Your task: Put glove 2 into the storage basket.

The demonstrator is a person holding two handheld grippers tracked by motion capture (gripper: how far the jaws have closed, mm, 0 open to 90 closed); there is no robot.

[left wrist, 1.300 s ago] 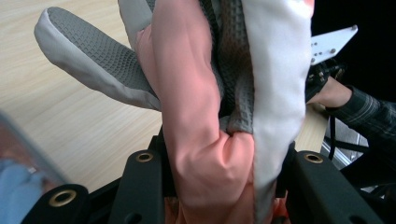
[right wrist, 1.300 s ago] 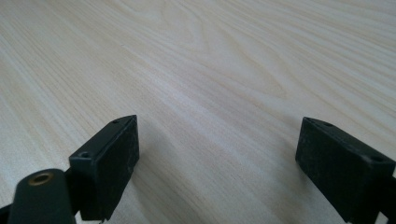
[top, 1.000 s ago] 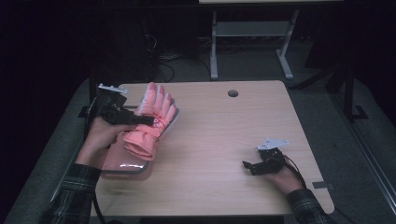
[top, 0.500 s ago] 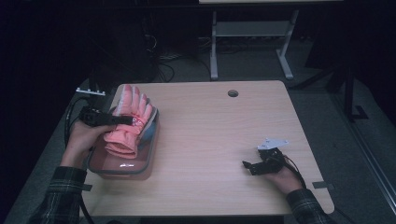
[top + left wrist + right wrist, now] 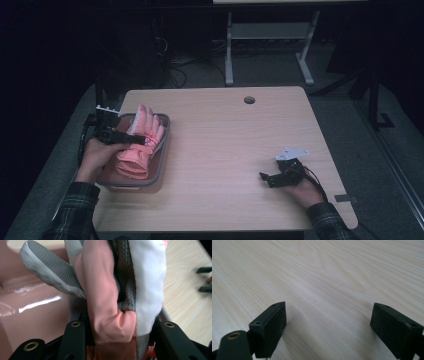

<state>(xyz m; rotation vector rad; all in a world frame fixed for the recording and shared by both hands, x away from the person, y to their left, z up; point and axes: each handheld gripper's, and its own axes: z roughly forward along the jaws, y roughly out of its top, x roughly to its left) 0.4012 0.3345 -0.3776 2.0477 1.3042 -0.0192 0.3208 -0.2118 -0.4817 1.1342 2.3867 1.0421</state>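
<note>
A pink padded glove [image 5: 139, 146] with grey grip palm and white trim lies fingers-away inside a pink plastic bin [image 5: 134, 185] with a grey rim at the table's left. My left gripper [image 5: 131, 138] is shut on the glove across its middle. In the left gripper view the glove [image 5: 105, 302] bulges between the jaws of that gripper [image 5: 121, 325], with the bin's glossy wall [image 5: 35, 305] behind it. My right gripper [image 5: 265, 179] rests open on the wooden table [image 5: 225, 130] at the right. Its jaws [image 5: 328, 315] stand wide apart over bare wood.
A round cable hole [image 5: 249, 100] sits near the table's far edge. A white desk frame [image 5: 265, 40] and cables stand on the dark floor beyond. The right gripper's jaw tips [image 5: 205, 280] show far off in the left gripper view.
My left hand has carried the glove leftward and down, from above the bin into it. The right gripper has stayed still.
</note>
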